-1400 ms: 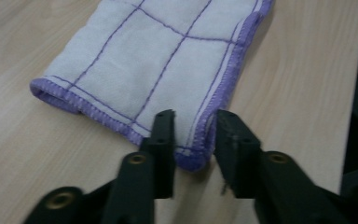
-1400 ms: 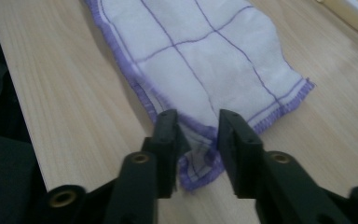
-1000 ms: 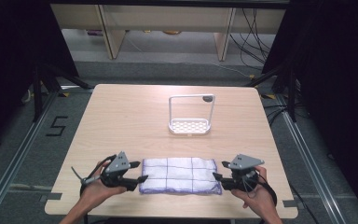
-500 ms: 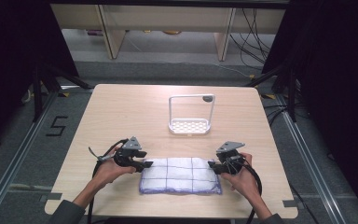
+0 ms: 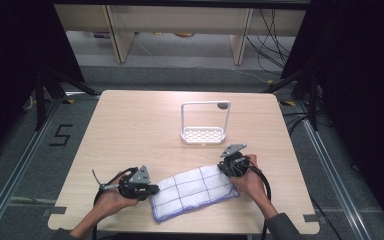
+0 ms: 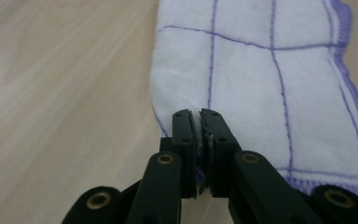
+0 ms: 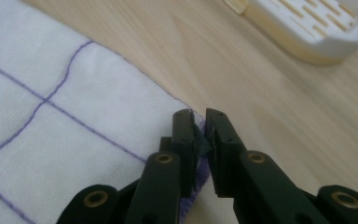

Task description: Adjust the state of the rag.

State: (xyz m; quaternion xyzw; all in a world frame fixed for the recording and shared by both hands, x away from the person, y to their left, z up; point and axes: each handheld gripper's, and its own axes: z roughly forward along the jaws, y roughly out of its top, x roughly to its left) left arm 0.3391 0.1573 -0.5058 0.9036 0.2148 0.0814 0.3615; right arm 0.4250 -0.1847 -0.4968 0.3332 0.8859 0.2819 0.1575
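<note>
Pinching the cloth at both ends: my left tool has just closed on its near-left edge, my right tool on its far-right corner. Cloth lies flat on the surface, near edge. I lift both evenly, keep it taut. White rack stands behind, apart; nothing blocks.

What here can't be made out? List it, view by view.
- High view: how the left claw and right claw pinch the cloth; too small.
- Left gripper view: the cloth's far end; cut off.
- Right gripper view: the white rack; cut off, blurred.
</note>
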